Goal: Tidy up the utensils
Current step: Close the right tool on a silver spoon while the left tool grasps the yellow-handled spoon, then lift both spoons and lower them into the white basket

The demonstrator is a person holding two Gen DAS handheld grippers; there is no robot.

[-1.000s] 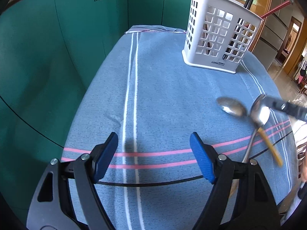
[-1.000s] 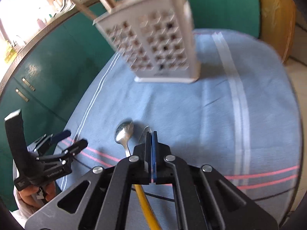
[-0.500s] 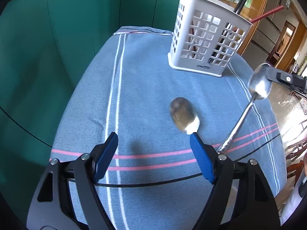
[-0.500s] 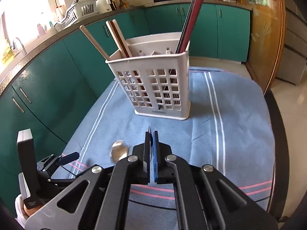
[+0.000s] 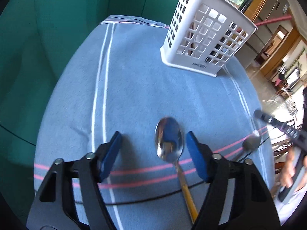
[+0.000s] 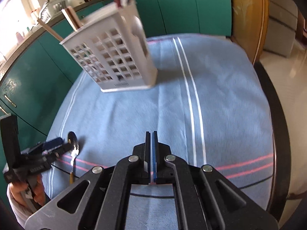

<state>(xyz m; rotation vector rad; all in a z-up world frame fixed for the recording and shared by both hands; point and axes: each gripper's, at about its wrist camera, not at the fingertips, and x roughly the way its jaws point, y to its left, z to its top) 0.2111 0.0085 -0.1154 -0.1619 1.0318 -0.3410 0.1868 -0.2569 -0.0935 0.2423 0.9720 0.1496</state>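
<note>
In the left wrist view the left gripper (image 5: 152, 147) sits at the lower middle of the frame, its blue pads (image 5: 110, 152) apart and just closing in; the spoon (image 5: 169, 142) lies on the blue striped cloth (image 5: 134, 80) between them, nearer the right-hand pad, bowl up-frame and yellow handle (image 5: 189, 197) running down toward the bottom edge. No pad presses it yet. To take it well, I judge the gripper should shift slightly right in the frame so the spoon sits centred, then come down onto the neck where metal meets handle and not onto the rounded bowl, which would likely slip. Upper right stands the white utensil basket (image 5: 206, 38), upright, already bearing several long pieces, well apart from the spoon. At the far right edge a second, blurred spoon (image 5: 251, 142) shows under the right gripper's tip. In the right wrist view the right gripper (image 6: 151, 153) at lower centre has its jaws closed flat together; whether the thin stem is pinched there cannot be told. The carry to the basket should keep the spoon handle-down.
</note>
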